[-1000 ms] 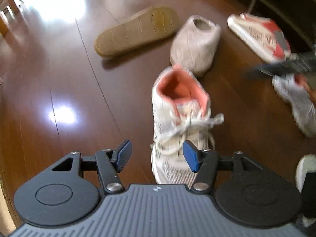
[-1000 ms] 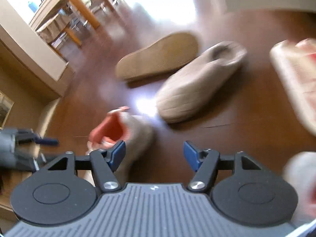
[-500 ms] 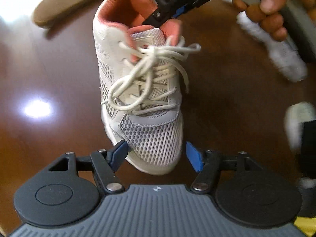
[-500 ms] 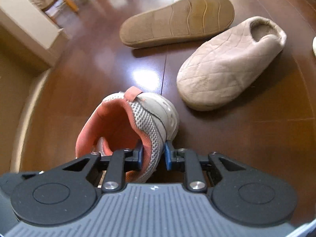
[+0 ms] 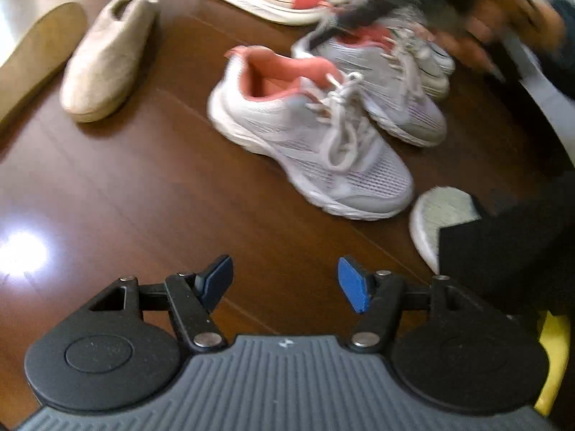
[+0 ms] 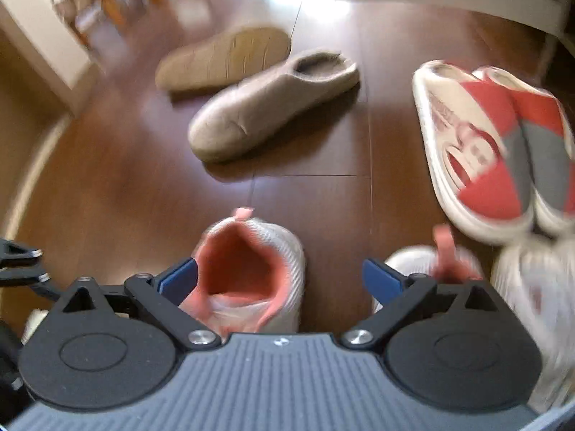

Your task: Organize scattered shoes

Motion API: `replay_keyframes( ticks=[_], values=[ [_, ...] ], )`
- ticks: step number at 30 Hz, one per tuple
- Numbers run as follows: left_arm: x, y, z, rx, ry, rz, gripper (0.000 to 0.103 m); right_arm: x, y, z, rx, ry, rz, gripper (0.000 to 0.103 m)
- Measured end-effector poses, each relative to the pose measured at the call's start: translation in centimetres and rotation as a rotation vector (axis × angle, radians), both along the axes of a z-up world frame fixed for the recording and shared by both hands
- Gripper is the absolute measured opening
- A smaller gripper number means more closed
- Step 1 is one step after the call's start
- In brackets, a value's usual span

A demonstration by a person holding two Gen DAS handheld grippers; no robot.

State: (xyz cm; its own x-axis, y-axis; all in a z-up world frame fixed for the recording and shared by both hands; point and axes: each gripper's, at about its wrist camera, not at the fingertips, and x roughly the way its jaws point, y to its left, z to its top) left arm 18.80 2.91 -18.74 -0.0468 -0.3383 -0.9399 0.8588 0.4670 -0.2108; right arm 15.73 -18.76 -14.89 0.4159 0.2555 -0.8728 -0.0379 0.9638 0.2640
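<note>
Left gripper (image 5: pixel 284 283) wide open, empty, over bare wood floor (image 5: pixel 143 197). Right gripper (image 6: pixel 280 280) wide open, gripping nothing, above white-and-coral sneaker (image 5: pixel 305 133) standing upright mid-floor; matching sneaker (image 5: pixel 388 82) just beside, far right. Beige slipper (image 5: pixel 104 61) far left, upturned beige slipper (image 5: pixel 32 57) beside it. Red-grey slippers (image 6: pixel 478 143) far right.

Motion blur smears the person's hand (image 5: pixel 503 18) and the right gripper (image 5: pixel 359 18) at far right, a dark trouser leg (image 5: pixel 510 244) covers most of a white shoe (image 5: pixel 438 215), and the frame's left edge crops the upturned tan slipper (image 5: pixel 32 57).
</note>
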Motion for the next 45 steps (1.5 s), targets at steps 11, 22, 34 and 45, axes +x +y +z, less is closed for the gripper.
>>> replay_keyframes(
  ticks=[11,22,34,45],
  values=[
    [0.3,1.1,1.6,0.060,-0.041,0.017,0.067,-5.7,0.8,-2.9,-0.092,-0.010,-0.144,0.068],
    [0.1,0.3,1.7,0.059,-0.039,-0.001,0.067,-7.1,-0.2,-4.5,-0.119,0.047,-0.206,0.078],
    [9.0,-4.0,1.8,-0.005,-0.304,0.042,0.067,-6.8,-8.0,3.5,-0.055,-0.091,-0.429,0.092],
    [20.7,-13.6,-8.2,0.132,-0.416,0.058,0.050,-2.2,-11.0,3.1,-0.016,-0.081,-0.565,0.094]
  ],
)
